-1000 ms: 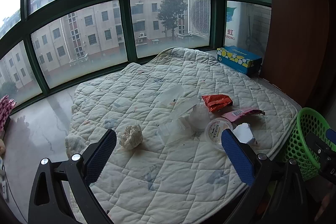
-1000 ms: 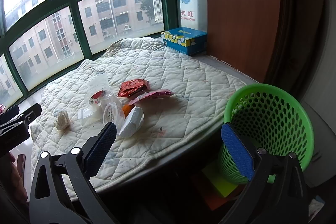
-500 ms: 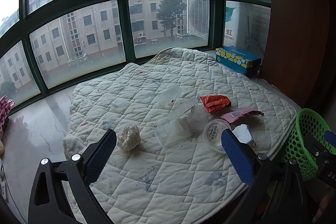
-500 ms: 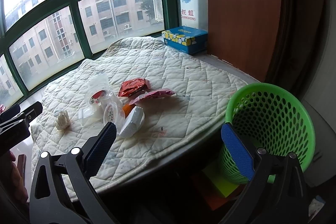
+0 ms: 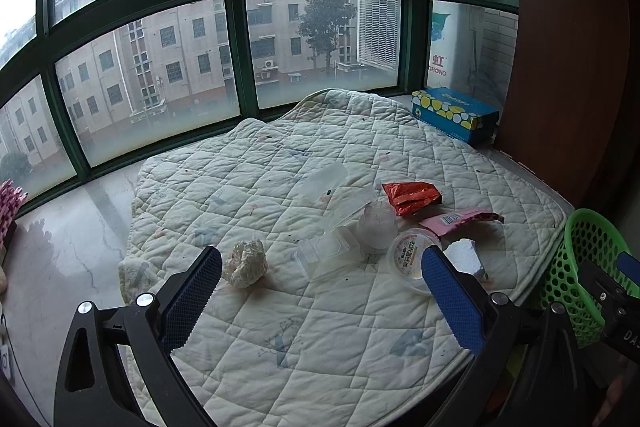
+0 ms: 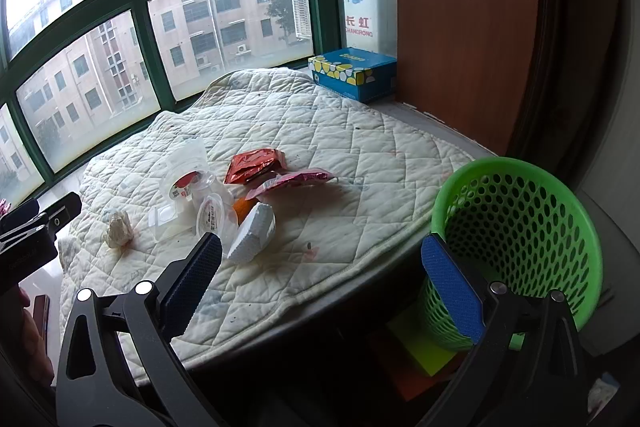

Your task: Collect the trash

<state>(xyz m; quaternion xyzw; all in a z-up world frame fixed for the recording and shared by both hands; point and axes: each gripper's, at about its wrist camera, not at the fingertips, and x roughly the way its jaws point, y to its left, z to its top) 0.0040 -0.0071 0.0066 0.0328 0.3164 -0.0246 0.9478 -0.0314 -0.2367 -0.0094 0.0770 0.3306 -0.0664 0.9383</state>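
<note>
Nothing looks collected yet. Both tools are empty: the left gripper is spread wide above the near part of the quilt, and the right gripper is spread just as wide, hanging off the quilt's near edge with the green basket just beyond its right finger. The basket stands on the floor beside the ledge, and what shows of its inside through the mesh looks bare, though its bottom is hidden. All the trash lies in a loose cluster mid-quilt. A crumpled wad sits alone at the left end, just ahead of the left finger. To its right are a clear tray, a clear lid and a small cloudy cup, close together. Next come a printed tub tipped on its side and a white foam chunk touching it. Behind those lie a red wrapper and a pink wrapper, the pink one reaching toward the basket side. A tissue box at the far corner looks like a household item, not trash. As I judge it, the whole job is left: every piece needs a pick and a drop into the basket, and the wad is the nearest for the left tool, the foam chunk for the right.
</note>
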